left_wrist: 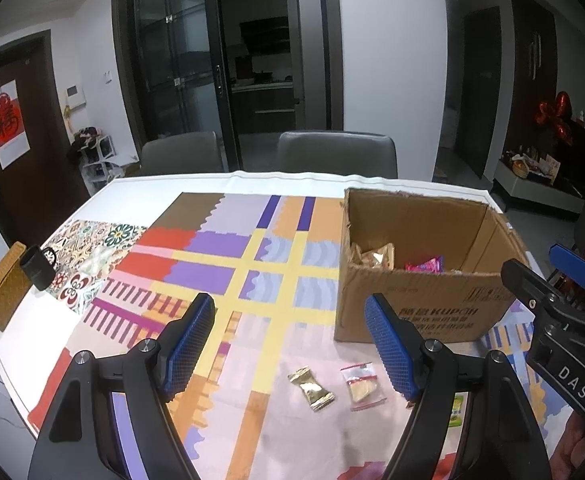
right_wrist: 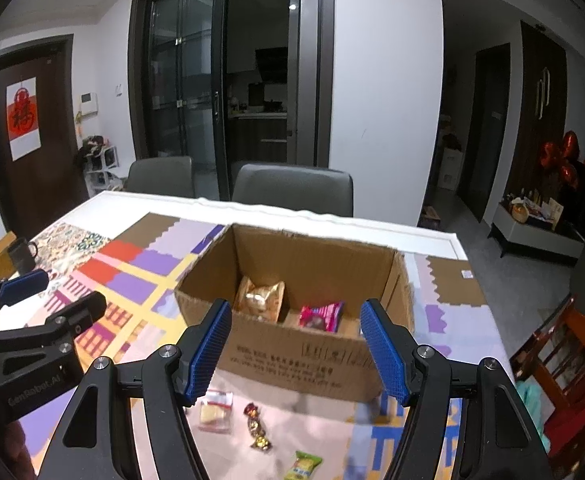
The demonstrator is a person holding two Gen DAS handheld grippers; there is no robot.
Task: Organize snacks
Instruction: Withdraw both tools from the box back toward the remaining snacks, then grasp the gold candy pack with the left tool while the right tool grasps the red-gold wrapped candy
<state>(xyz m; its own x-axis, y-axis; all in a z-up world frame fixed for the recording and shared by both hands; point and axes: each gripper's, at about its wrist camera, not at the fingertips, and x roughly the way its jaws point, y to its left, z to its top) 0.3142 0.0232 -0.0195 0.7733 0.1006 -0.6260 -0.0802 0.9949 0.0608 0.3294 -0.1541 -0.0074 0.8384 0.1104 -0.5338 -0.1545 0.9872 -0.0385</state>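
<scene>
An open cardboard box stands on the patterned tablecloth and holds a gold snack bag and a pink packet. In front of the box lie a gold-wrapped snack, a clear packet with a biscuit, a dark candy string and a green packet. My left gripper is open and empty above the loose snacks. My right gripper is open and empty, just before the box's front wall.
A black mug and a woven yellow box sit at the table's left edge. Two grey chairs stand behind the table. A wooden chair is at the right. The right gripper shows at the right edge of the left wrist view.
</scene>
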